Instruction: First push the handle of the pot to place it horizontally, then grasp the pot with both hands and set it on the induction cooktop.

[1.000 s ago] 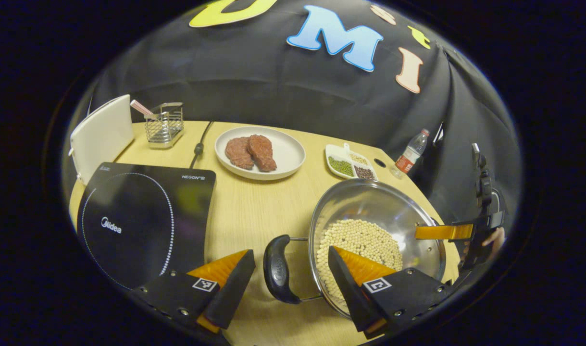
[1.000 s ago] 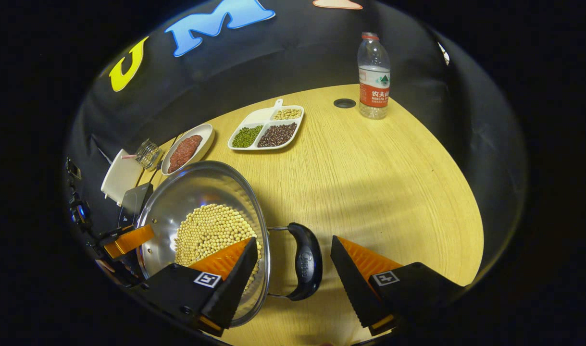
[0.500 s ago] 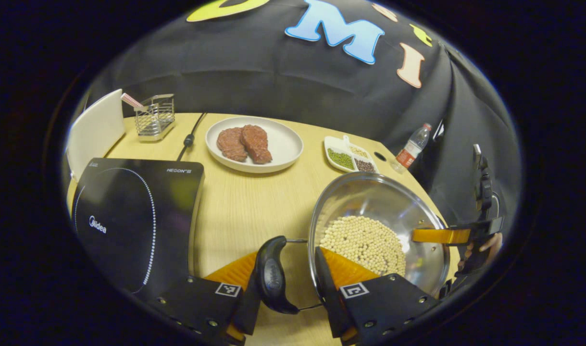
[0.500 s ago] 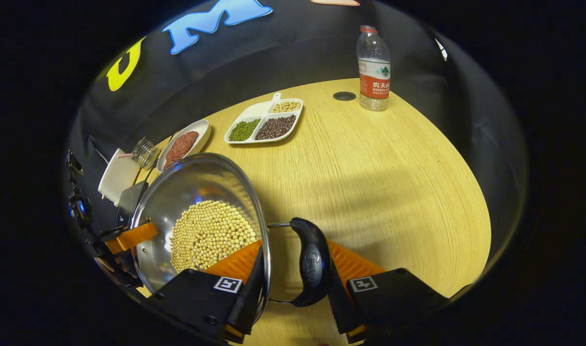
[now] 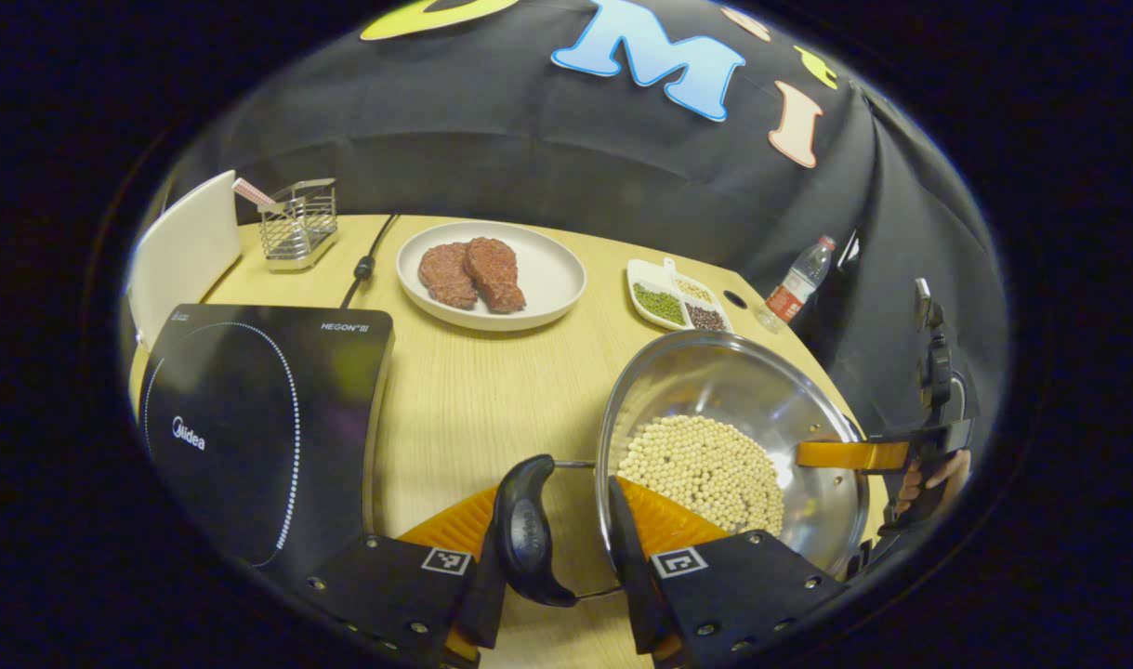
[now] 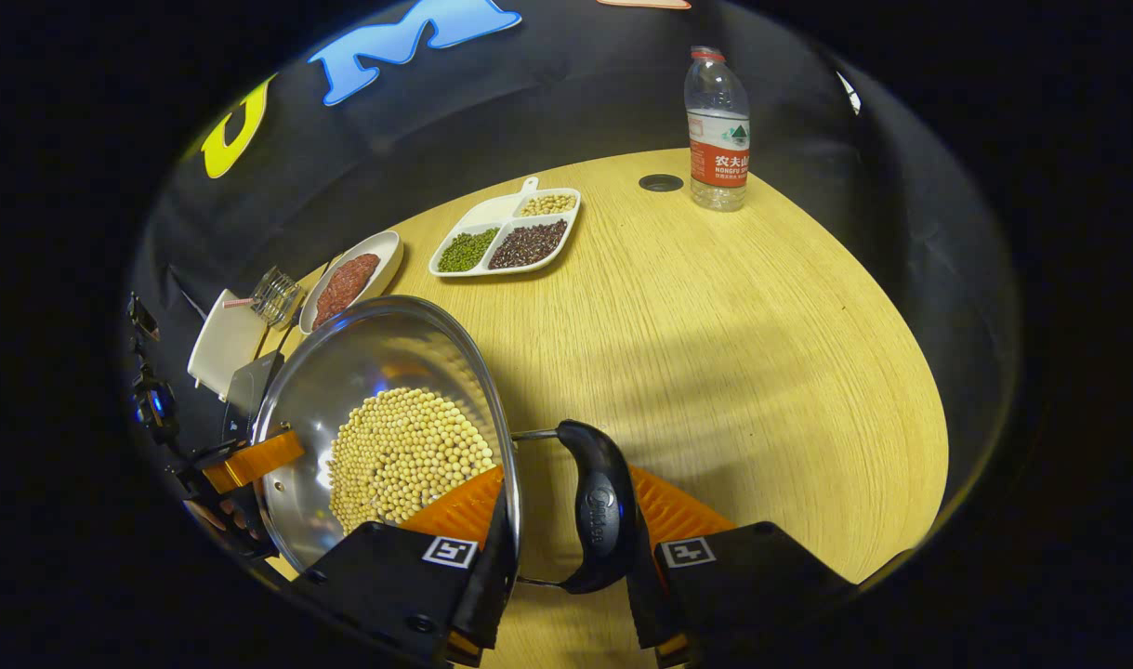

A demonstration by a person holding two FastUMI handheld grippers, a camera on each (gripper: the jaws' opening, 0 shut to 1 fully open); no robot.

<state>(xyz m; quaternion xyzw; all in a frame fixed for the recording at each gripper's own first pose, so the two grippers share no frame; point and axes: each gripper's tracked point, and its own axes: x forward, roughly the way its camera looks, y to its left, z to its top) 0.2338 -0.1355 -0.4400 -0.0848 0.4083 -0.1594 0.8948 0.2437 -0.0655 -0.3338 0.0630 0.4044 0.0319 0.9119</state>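
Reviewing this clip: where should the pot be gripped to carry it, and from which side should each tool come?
Grip the pot by its two loop handles, one per tool, each coming in from its own side, level with the rim. The handles stick out flat on opposite sides. The bowl is round, smooth and full of beans, so its wall offers no hold. Both the left tool and the right tool already straddle a handle and the rim.

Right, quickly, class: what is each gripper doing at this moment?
Left gripper: closed on the pot's left handle.
Right gripper: closed on the pot's right handle.
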